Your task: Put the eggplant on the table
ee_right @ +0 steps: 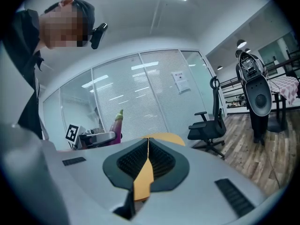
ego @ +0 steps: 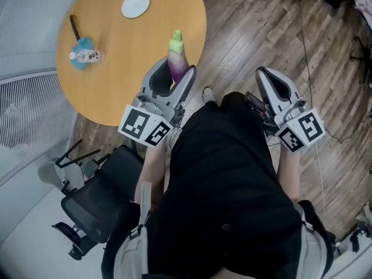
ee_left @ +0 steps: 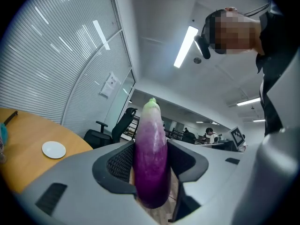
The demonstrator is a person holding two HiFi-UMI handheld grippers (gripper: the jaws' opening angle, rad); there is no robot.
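Well, from the head view the lower half of the eggplant [ego: 176, 50] is buried between the jaws of the left gripper [ego: 174, 72], so only its pale purple shoulder and green cap stick up. The hands on both tools are mostly hidden behind the marker cubes and the person's black top [ego: 226, 179]. On the round table [ego: 116, 92], left of its middle, a small bottle [ego: 88, 55] lies on something blue that I can't make out. A white plate [ego: 135, 4] sits near the table's far rim.

The left gripper's pads clamp the eggplant on both sides, holding it upright with the cap on top. In the head view it shows against the table's near right rim. The left gripper view adds what that angle hides: the rounded dark bottom end hangs free, with floorboards below it and the table off to the left.

The right gripper [ego: 266, 75] is off the table, over the floor to its right. Its jaws are pressed together with nothing in them. Its own view shows the pads meeting, with an orange sliver of table in the slit below.
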